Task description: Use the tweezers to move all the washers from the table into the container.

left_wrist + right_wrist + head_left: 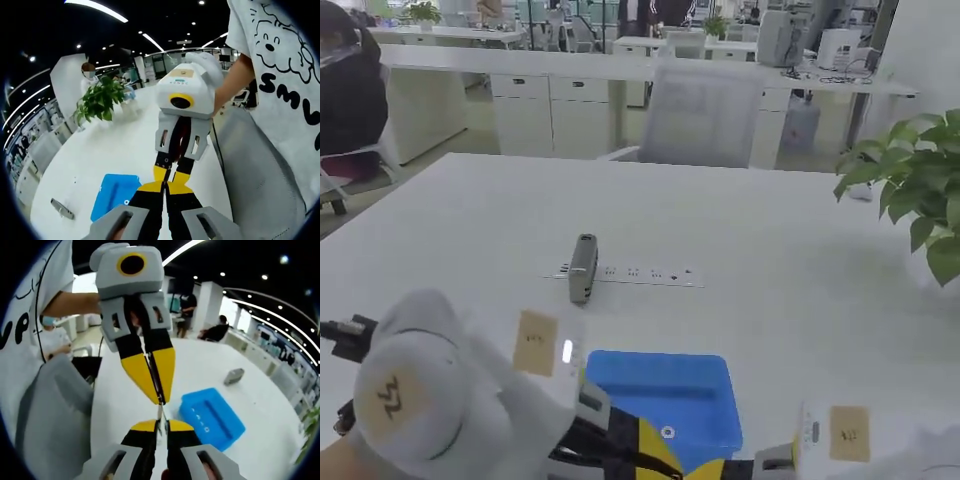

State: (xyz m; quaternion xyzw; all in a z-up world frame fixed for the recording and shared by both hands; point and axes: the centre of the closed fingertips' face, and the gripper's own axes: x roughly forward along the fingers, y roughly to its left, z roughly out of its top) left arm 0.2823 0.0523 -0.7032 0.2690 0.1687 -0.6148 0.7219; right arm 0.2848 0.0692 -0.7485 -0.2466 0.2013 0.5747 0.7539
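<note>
Left tongs, right tongs tip-to-tip | both pinching tweezers | container just beside

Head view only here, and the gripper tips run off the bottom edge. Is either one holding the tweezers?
Observer: Yes. The left gripper has its yellow jaws shut on a thin metal strip, apparently the tweezers.
Operator: And the right gripper?
Observer: It meets the left tip to tip, jaws shut on the same strip.
Operator: I see one ring in the blue container. More?
Observer: The right gripper view shows a short row of small pieces there.
</note>
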